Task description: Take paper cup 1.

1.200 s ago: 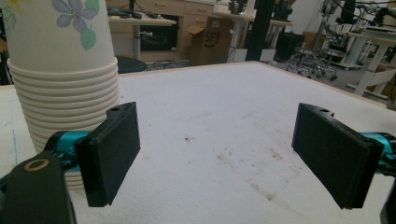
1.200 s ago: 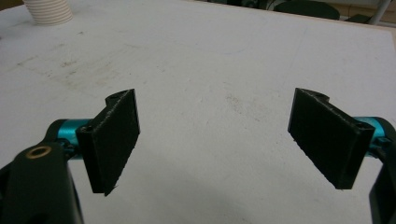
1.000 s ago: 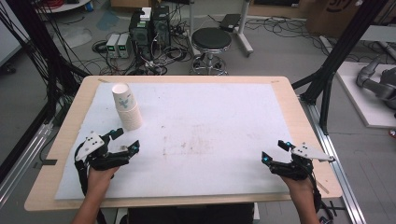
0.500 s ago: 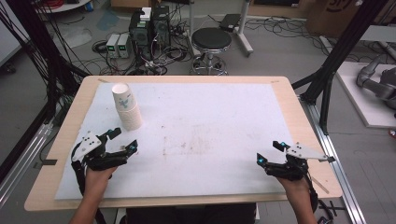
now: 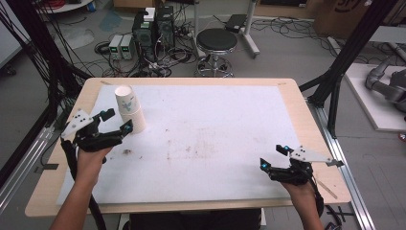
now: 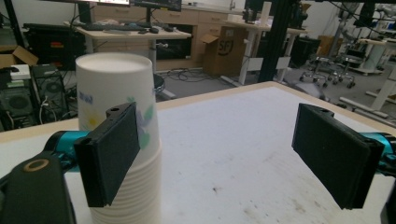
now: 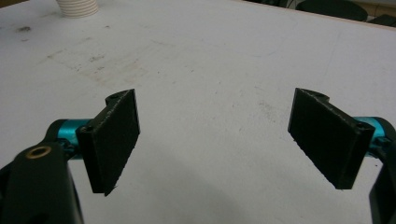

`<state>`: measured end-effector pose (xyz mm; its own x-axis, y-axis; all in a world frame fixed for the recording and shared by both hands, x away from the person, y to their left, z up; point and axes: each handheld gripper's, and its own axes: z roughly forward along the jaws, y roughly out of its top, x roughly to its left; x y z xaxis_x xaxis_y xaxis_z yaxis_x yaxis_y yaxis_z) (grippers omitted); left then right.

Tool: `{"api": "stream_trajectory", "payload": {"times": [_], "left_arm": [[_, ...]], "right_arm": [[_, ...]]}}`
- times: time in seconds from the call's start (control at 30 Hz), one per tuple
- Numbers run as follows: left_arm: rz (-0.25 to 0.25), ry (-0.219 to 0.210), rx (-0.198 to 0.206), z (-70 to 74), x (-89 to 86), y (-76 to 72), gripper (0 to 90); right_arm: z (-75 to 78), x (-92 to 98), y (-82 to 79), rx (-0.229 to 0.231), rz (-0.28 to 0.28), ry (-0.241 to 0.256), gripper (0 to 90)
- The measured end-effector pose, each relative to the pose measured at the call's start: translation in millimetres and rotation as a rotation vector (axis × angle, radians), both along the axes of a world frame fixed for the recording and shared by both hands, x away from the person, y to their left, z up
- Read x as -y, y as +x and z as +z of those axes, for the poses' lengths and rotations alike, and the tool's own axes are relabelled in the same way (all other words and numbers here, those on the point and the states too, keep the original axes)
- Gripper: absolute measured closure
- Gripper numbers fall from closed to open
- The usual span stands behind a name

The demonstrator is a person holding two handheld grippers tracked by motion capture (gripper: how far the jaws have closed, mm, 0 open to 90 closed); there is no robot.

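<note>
A stack of white paper cups (image 5: 129, 108) with a small blue-green print stands at the table's left rear. My left gripper (image 5: 116, 120) is open just left of the stack, close to it. In the left gripper view the stack (image 6: 120, 140) rises behind the left jaw, outside the gap between the jaws. My right gripper (image 5: 273, 155) is open near the table's front right, low over the mat, with nothing between its jaws. The stack's base (image 7: 77, 7) shows far off in the right gripper view.
A white mat (image 5: 206, 143) with faint brown stains covers the wooden table (image 5: 306, 115). Beyond the far edge are a black stool (image 5: 217, 43), computer boxes and cables on the floor. Black frame posts stand at both sides.
My left gripper has moved forward and up toward the cup stack. My right gripper has drifted slightly back toward the front edge and stays open.
</note>
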<state>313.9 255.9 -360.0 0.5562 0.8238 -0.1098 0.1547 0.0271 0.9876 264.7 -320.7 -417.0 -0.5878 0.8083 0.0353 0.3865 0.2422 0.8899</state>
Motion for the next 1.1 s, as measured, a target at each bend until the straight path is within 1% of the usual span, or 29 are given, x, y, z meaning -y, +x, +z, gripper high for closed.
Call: {"api": "stream_trajectory", "payload": {"times": [0.07,0.17,0.4,0.43,0.5,0.53,0.63,0.77,0.87,1.0,1.03,1.1], "left_arm": [[0.012,0.019,-0.005,6.9,-1.7,7.7,15.1],[0.036,0.029,-0.015,13.3,-4.3,17.3,15.1],[0.073,0.069,-0.045,23.8,-9.4,36.4,15.1],[0.074,0.081,-0.048,25.2,-9.9,39.2,15.1],[0.078,0.089,-0.055,27.5,-9.7,45.4,15.1],[0.08,0.094,-0.06,28.3,-9.4,48.6,15.1],[0.08,0.106,-0.078,28.5,-7.7,58.2,15.1],[0.095,0.117,-0.102,27.2,-6.3,71.4,15.1],[0.112,0.114,-0.126,23.7,-7.5,80.5,15.1],[0.115,0.131,-0.154,19.4,-7.0,90.4,15.1],[0.112,0.133,-0.155,18.6,-6.9,92.1,15.4],[0.108,0.122,-0.162,15.9,-6.6,96.1,16.1]], "right_arm": [[-0.1,-0.7,0.5,0.001,0.003,-0.001,17.0],[0.1,-2.1,0.4,0.002,0.011,-0.001,17.1],[-0.1,-2.8,0.7,0.001,0.02,0.002,17.0],[-0.1,-2.8,0.7,0.001,0.02,0.002,17.0],[0.0,-3.8,0.5,-0.004,0.021,0.003,17.1],[-0.1,-4.1,0.9,0.002,0.026,0.001,17.1],[-0.3,-5.0,1.5,0.003,0.031,-0.001,17.1],[-0.2,-5.6,1.1,-0.001,0.032,0.002,17.1],[-0.3,-4.9,1.0,0.001,0.033,0.005,17.1],[-0.6,-3.7,0.5,-0.005,0.028,0.007,17.1],[-0.7,-3.4,0.7,-0.006,0.029,0.006,17.1],[-0.7,-3.5,0.5,-0.008,0.029,0.007,17.1]]}}
